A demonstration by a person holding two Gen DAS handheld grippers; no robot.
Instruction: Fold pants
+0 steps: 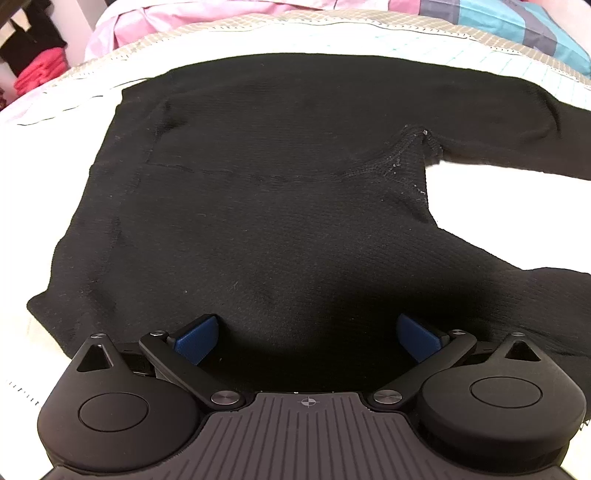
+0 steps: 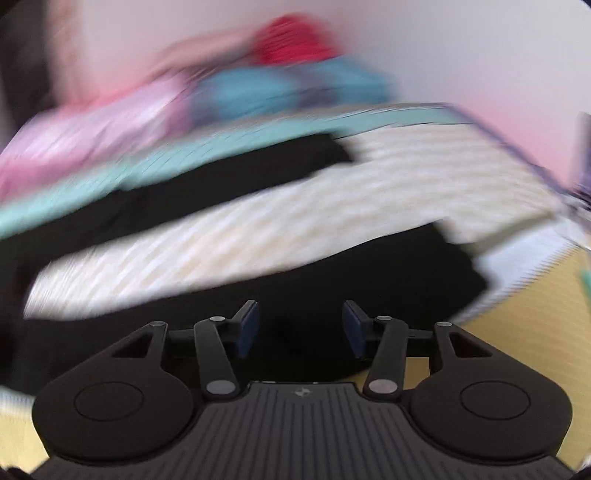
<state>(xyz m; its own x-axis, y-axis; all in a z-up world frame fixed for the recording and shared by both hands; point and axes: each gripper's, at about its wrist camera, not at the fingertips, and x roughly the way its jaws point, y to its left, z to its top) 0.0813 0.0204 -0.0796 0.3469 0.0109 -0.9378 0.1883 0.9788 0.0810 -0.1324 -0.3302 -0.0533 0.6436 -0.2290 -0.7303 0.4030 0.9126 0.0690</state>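
Black knit pants (image 1: 280,192) lie spread flat on a white quilted bedspread (image 1: 498,206). The waist is at the left and both legs run off to the right, with the crotch seam (image 1: 417,147) between them. My left gripper (image 1: 307,336) is open, its blue pads wide apart just above the near hip of the pants. In the blurred right wrist view, my right gripper (image 2: 300,328) is open over the near leg (image 2: 369,273). The far leg (image 2: 207,181) lies beyond a strip of white bedspread (image 2: 295,221). Neither gripper holds cloth.
Pink bedding (image 1: 155,22) and a blue-grey striped blanket (image 1: 517,18) lie at the far edge of the bed. Red folded clothes (image 1: 37,70) sit on a shelf at far left. A yellow surface (image 2: 524,325) shows at the right of the right wrist view.
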